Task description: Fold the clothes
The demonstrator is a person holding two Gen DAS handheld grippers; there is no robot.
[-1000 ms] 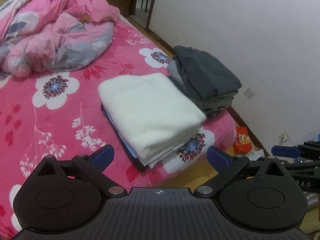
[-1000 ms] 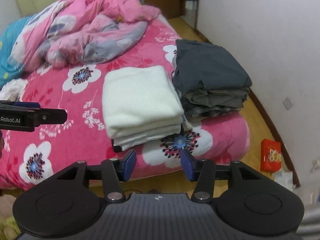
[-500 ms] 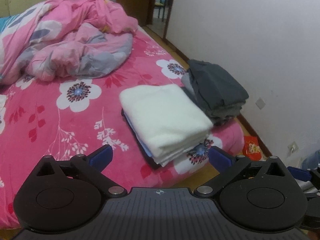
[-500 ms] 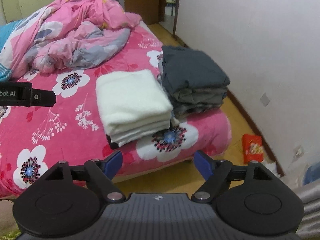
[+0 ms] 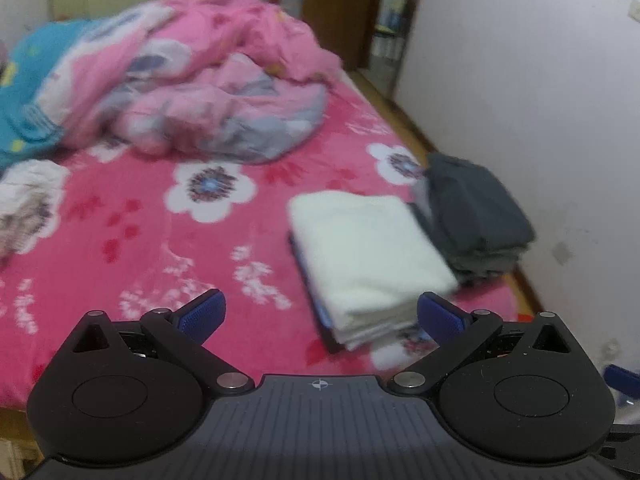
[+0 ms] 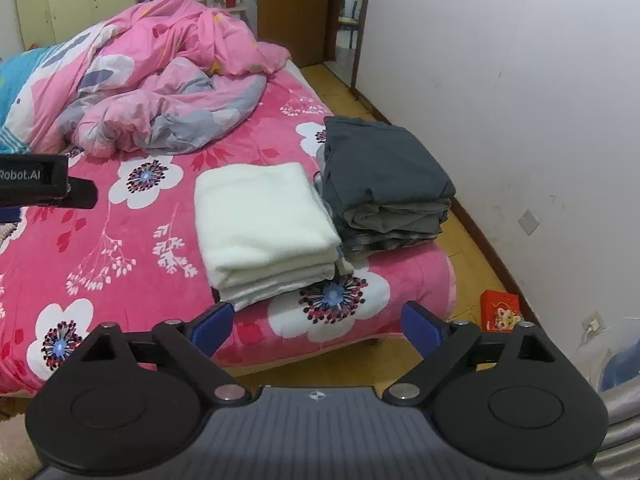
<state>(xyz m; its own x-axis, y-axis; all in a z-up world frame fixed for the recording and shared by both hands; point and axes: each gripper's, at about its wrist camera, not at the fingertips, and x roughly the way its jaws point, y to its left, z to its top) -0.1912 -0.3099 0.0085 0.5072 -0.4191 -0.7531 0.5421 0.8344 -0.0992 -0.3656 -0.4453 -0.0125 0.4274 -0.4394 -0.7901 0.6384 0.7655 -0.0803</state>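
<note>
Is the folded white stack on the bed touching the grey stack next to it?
Touching. In the right wrist view, the white stack lies directly against the left side of the grey stack, and no strip of the pink bed sheet shows between them.

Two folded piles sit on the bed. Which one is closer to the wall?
The dark grey pile, stacked at the bed's corner. The white pile lies beside it, further from the wall and toward the middle of the bed.

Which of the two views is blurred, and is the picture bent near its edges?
Left wrist view: motion blur smears the white folded stack and the quilt; the left hand-held gripper stays sharp. Right wrist view: sharp overall, but fisheye distortion curves the wall and darkens the corners.
</note>
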